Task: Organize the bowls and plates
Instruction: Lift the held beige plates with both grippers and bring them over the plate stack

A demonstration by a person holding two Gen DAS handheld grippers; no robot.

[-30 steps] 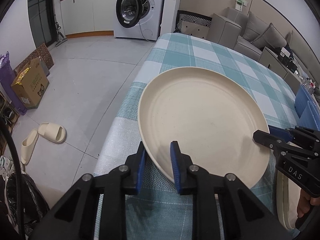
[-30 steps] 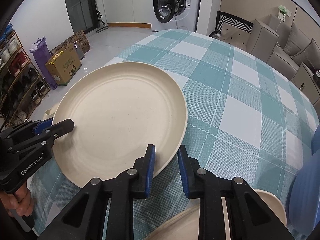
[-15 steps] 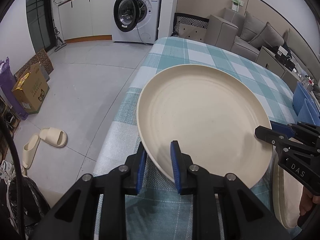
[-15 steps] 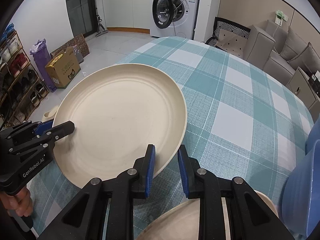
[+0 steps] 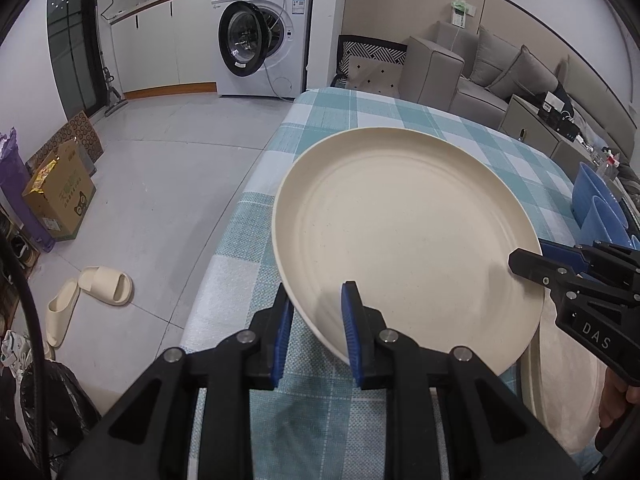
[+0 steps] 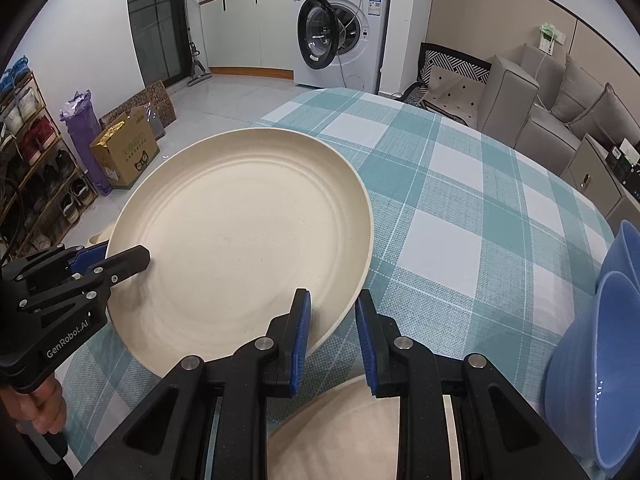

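Observation:
A large cream plate is held in the air above the teal checked tablecloth. My left gripper is shut on its near left rim. My right gripper is shut on its right rim, with the plate to its left. Each gripper shows in the other's view: the right gripper and the left gripper. A second cream plate lies on the table under the right gripper. Blue bowls stand on edge at the right.
The table's left edge drops to a tiled floor with slippers and a cardboard box. A washing machine and a grey sofa stand beyond the table.
Both grippers have lifted the plate higher above the table and the view has tilted up. Both grips hold unchanged.

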